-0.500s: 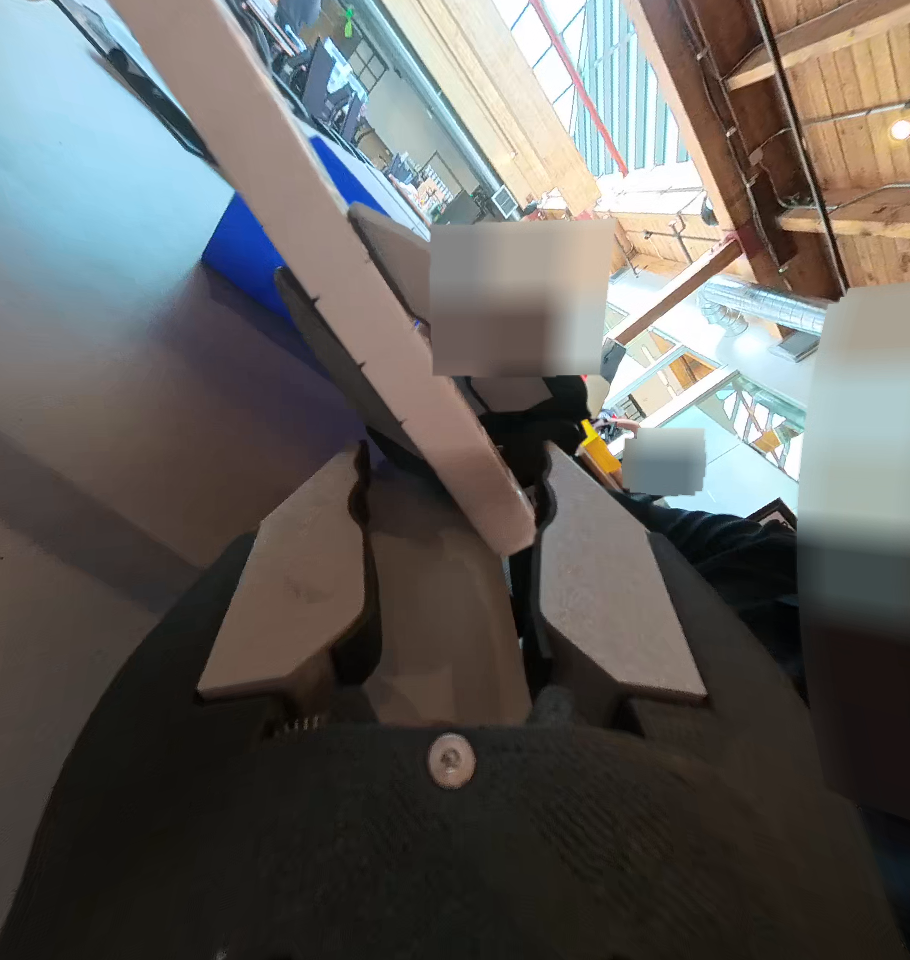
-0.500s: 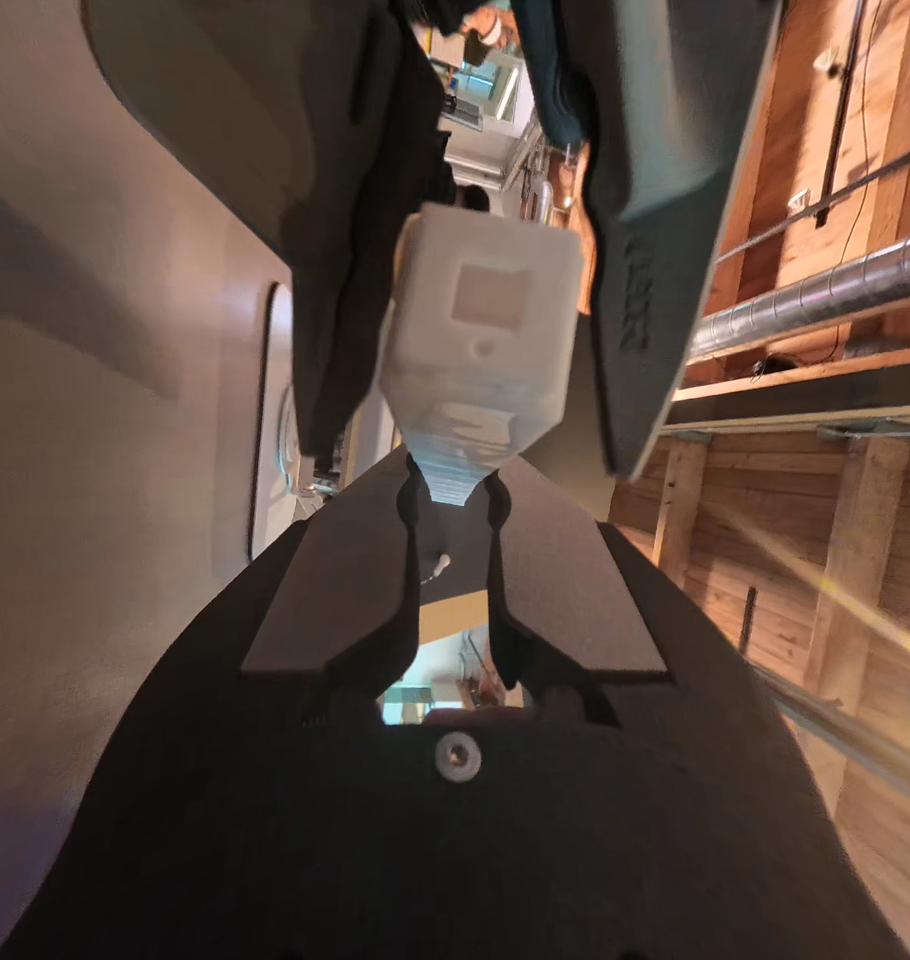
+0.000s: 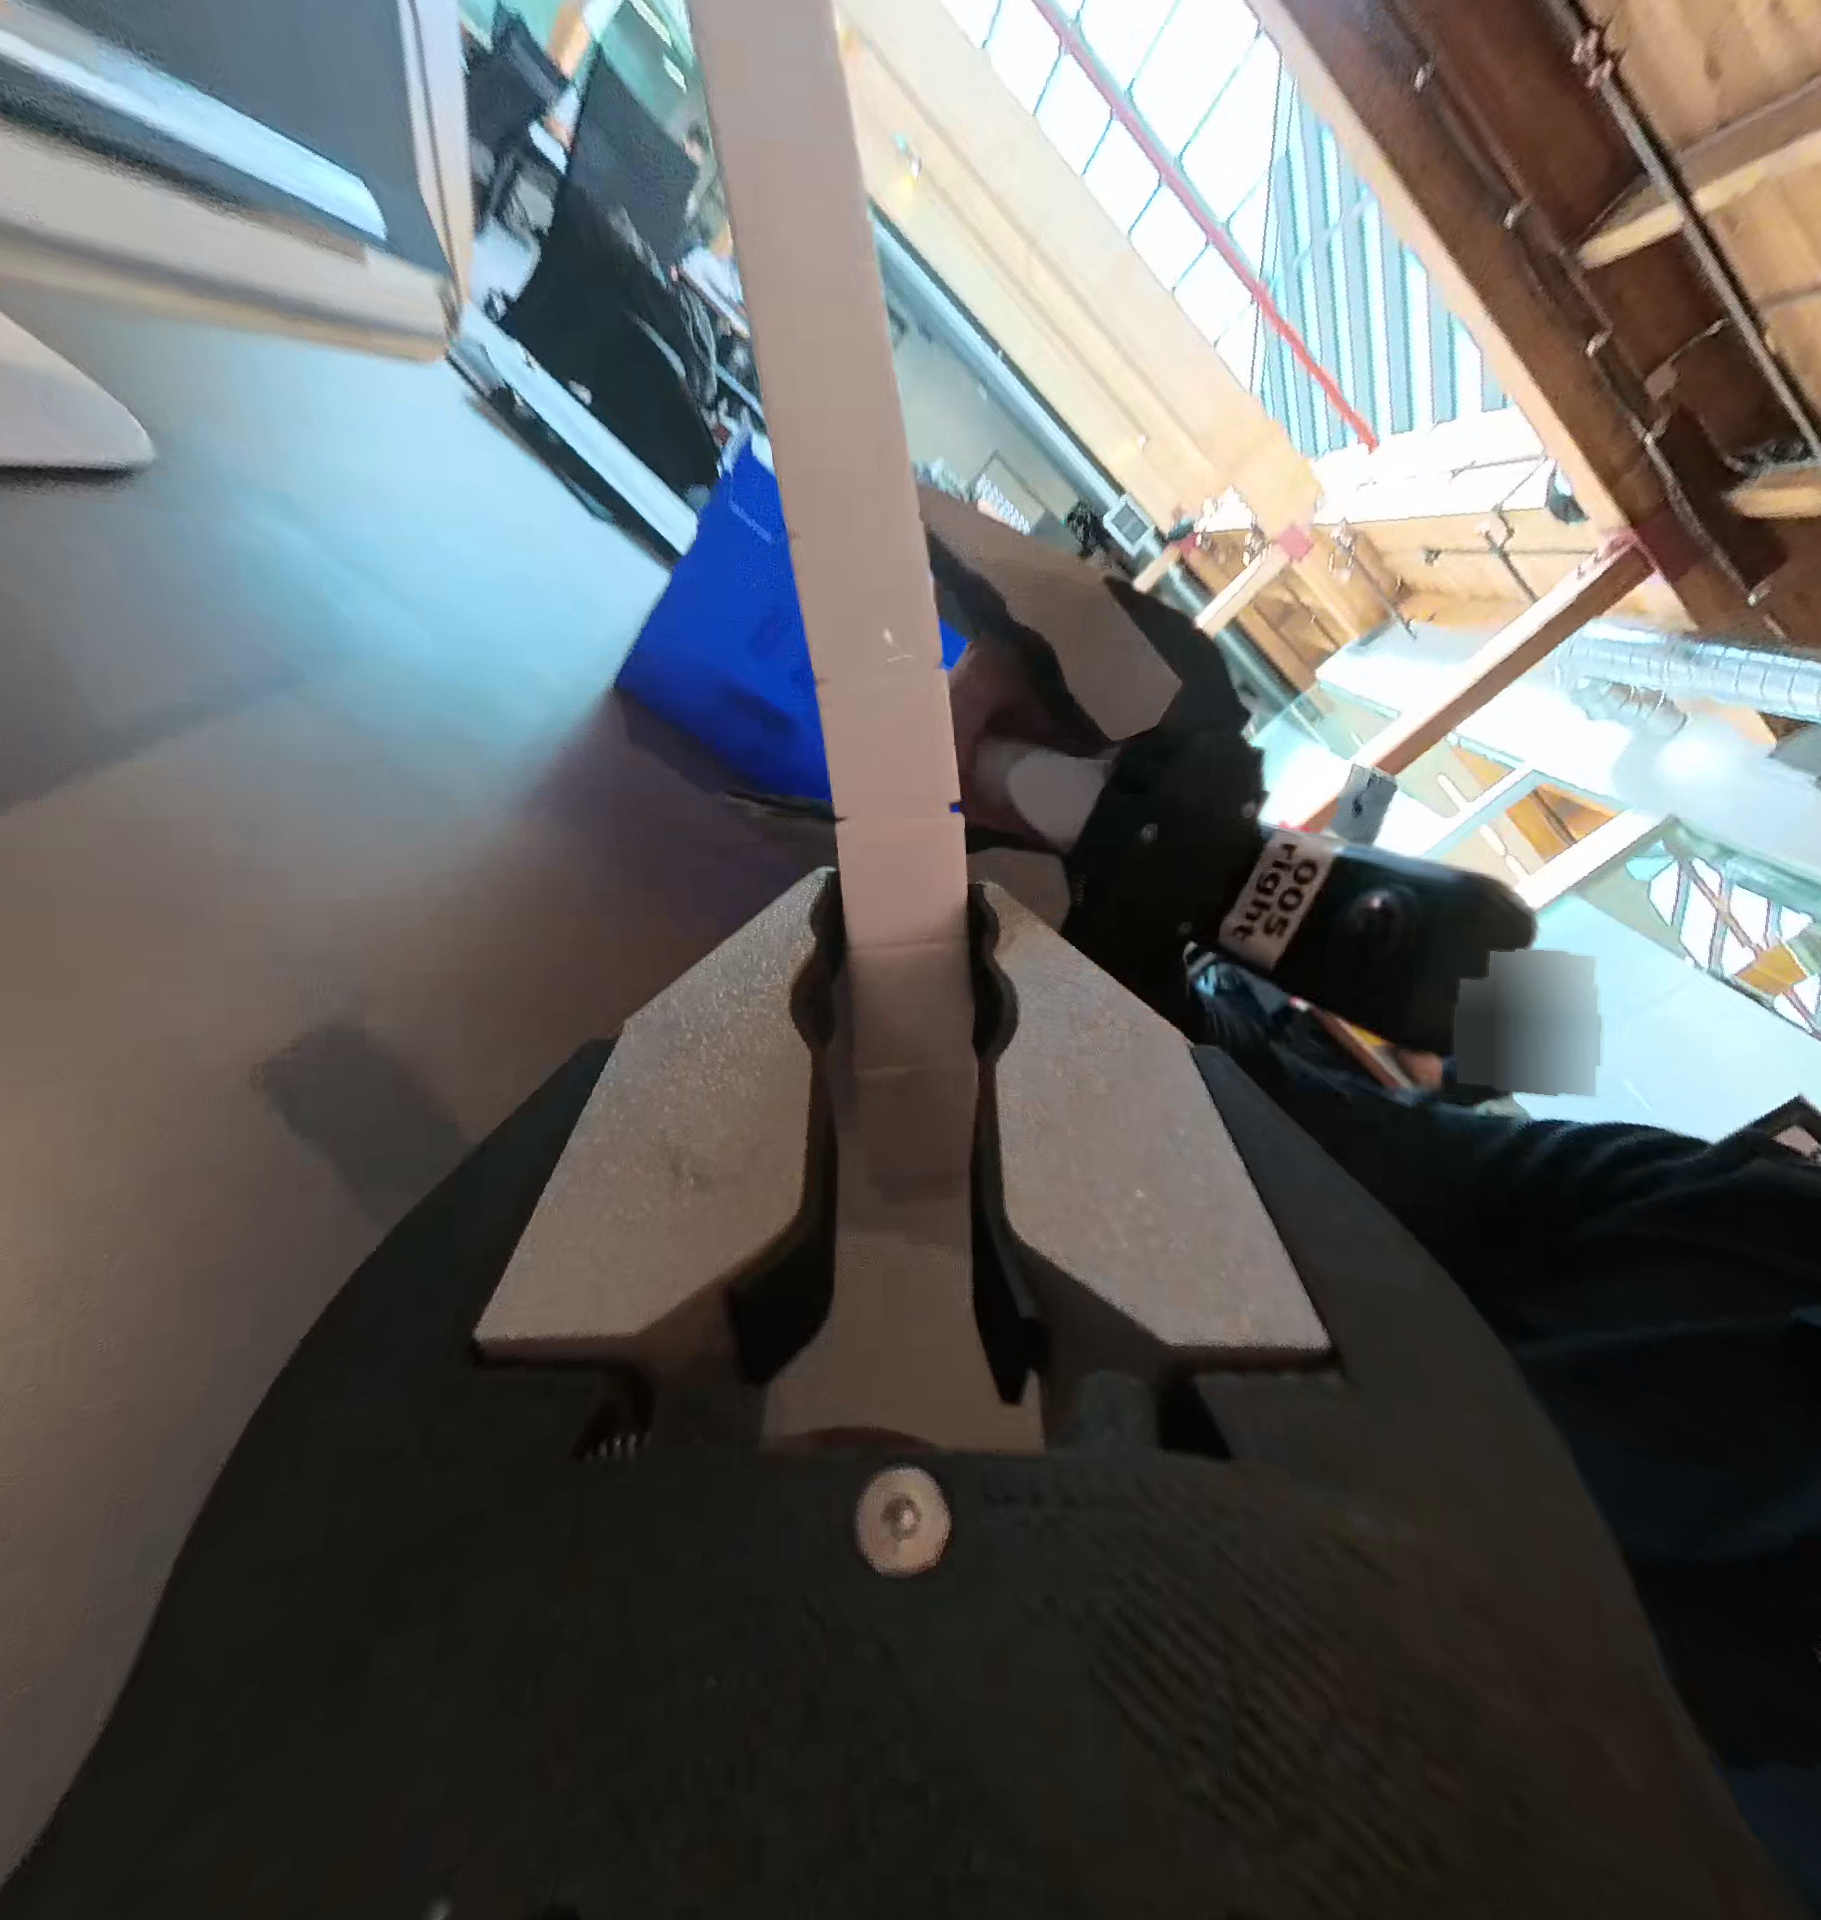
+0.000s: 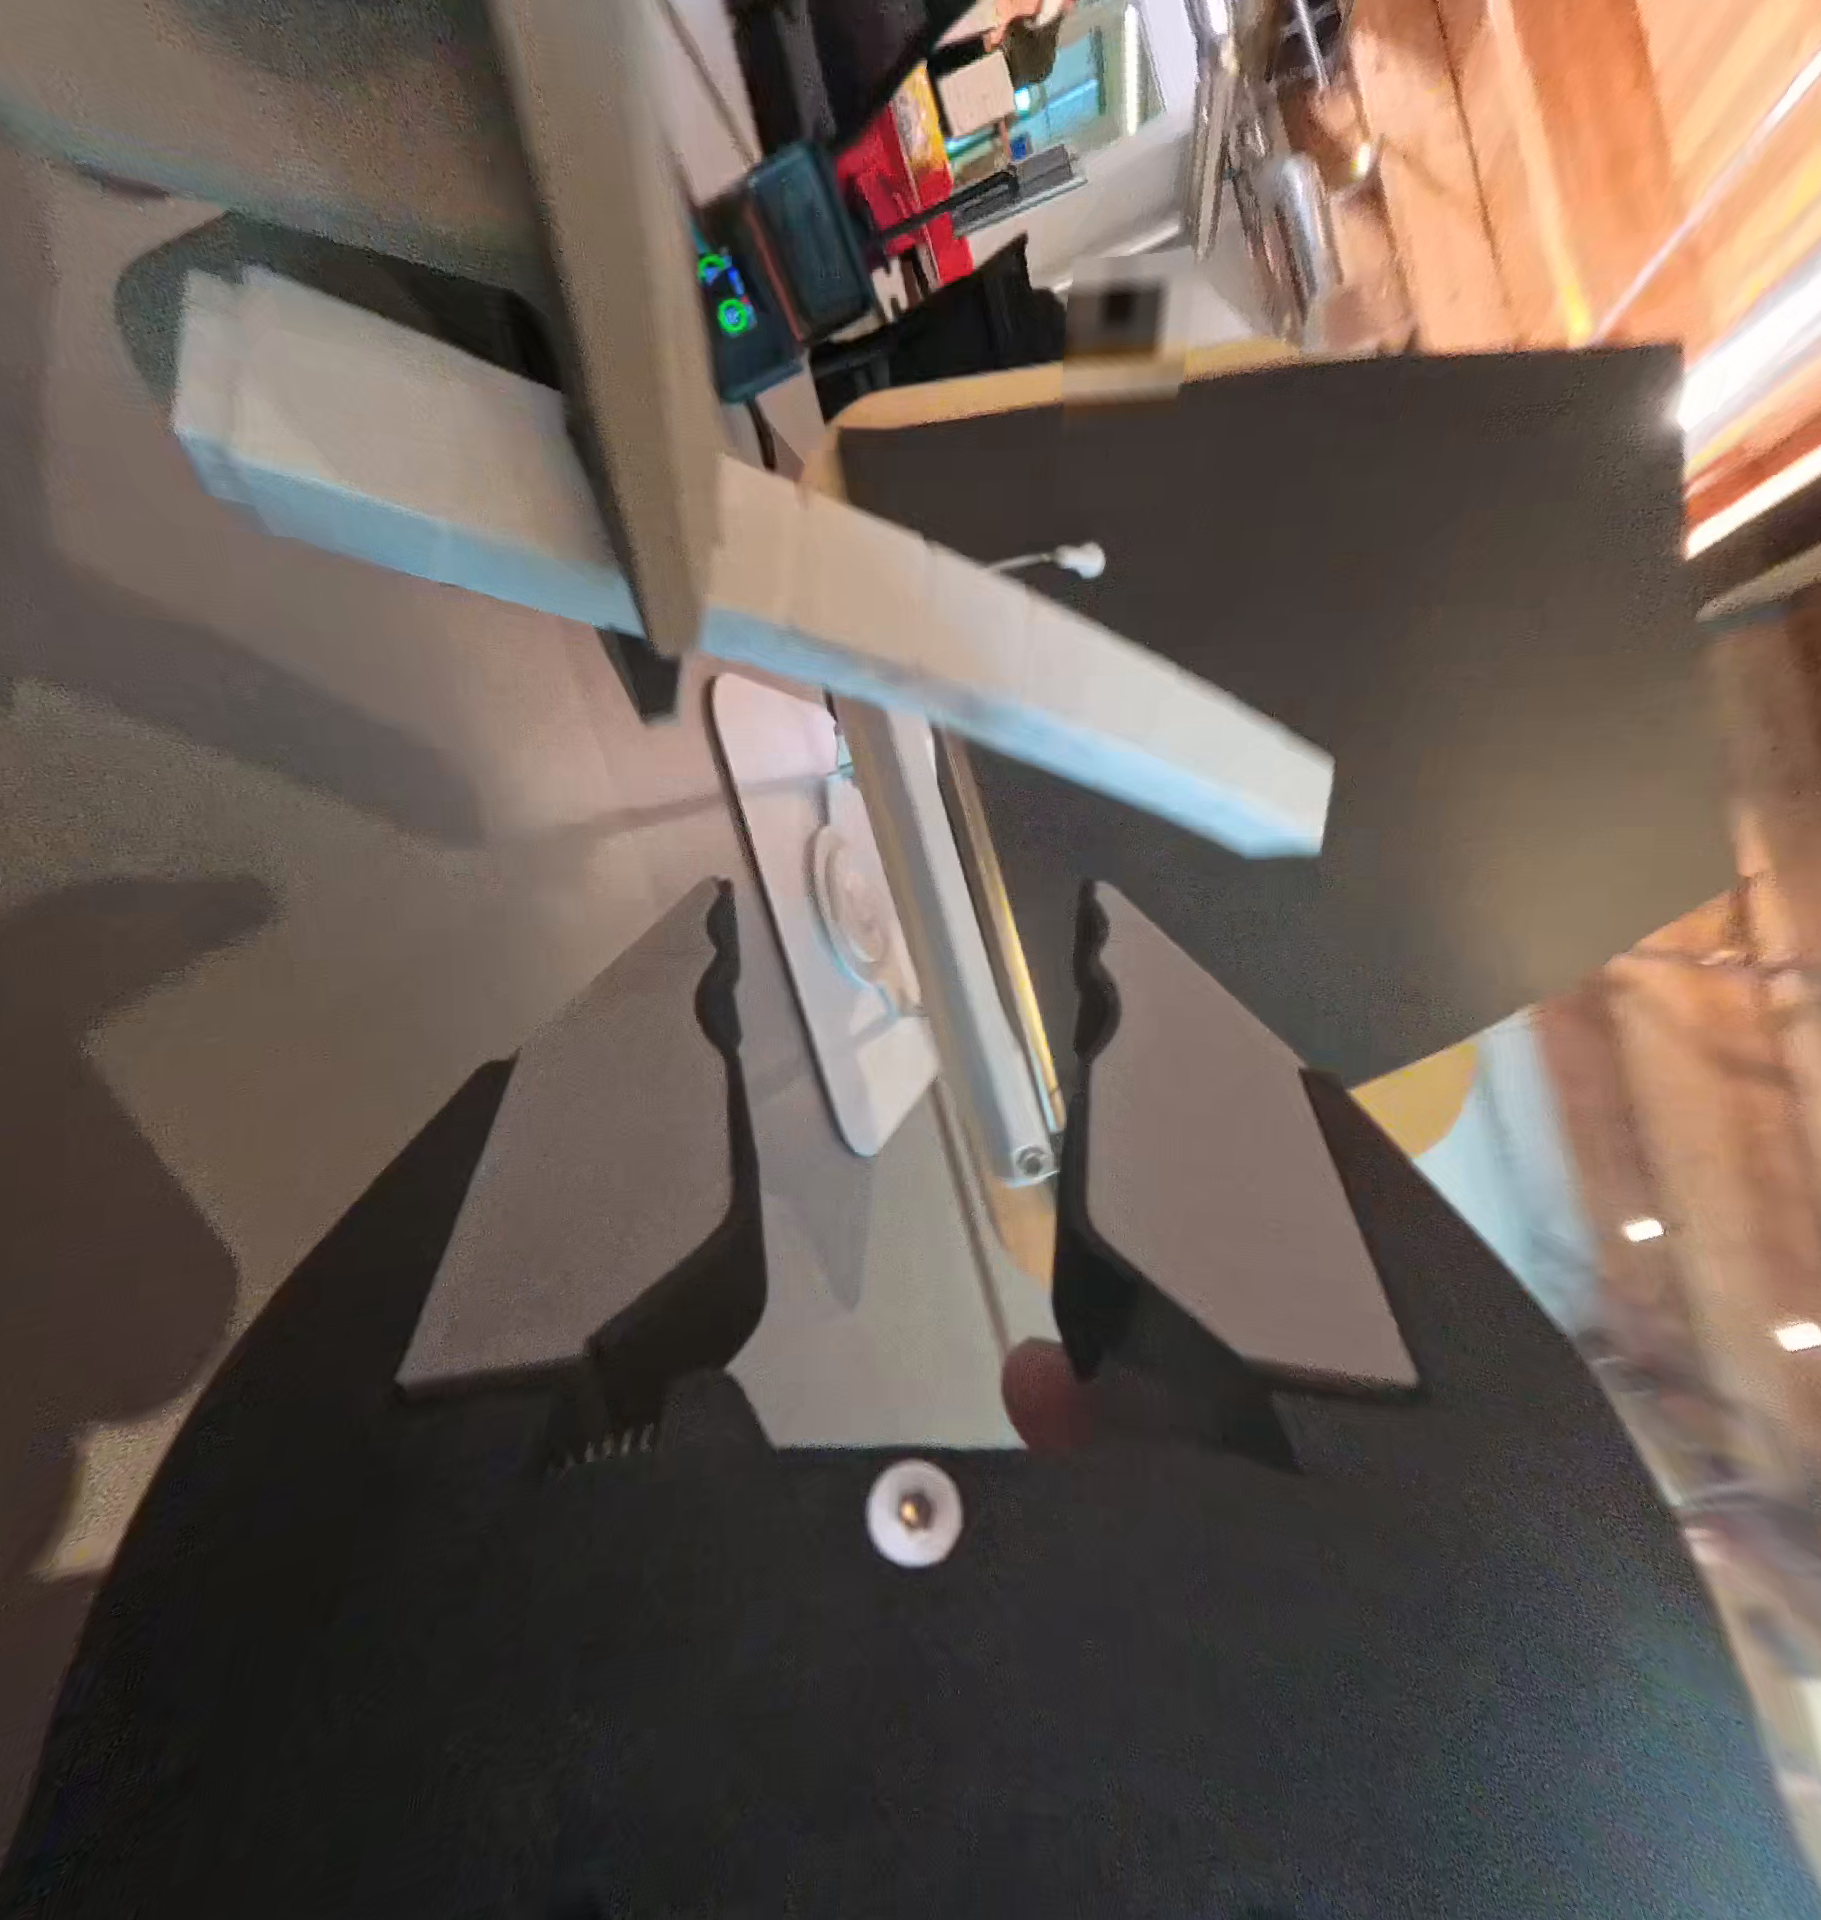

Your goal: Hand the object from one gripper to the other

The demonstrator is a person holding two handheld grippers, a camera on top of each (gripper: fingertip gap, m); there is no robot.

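A long white bar stands up out of my left gripper, which is shut on its lower end. In the right wrist view the bar runs slantwise across the frame, with one grey finger of the left gripper clamped on it. My right gripper is open and empty, a short way below the bar and not touching it. It also shows in the left wrist view, just behind and to the right of the bar, jaws apart.
A grey tabletop lies to the left. A monitor with a dark screen and a silver stand is ahead of the right gripper. A blue box sits behind the bar. A person's dark sleeve is at right.
The right gripper was shut on the bar's end and has opened and drawn back. The left gripper was open around the bar and has shut on it.
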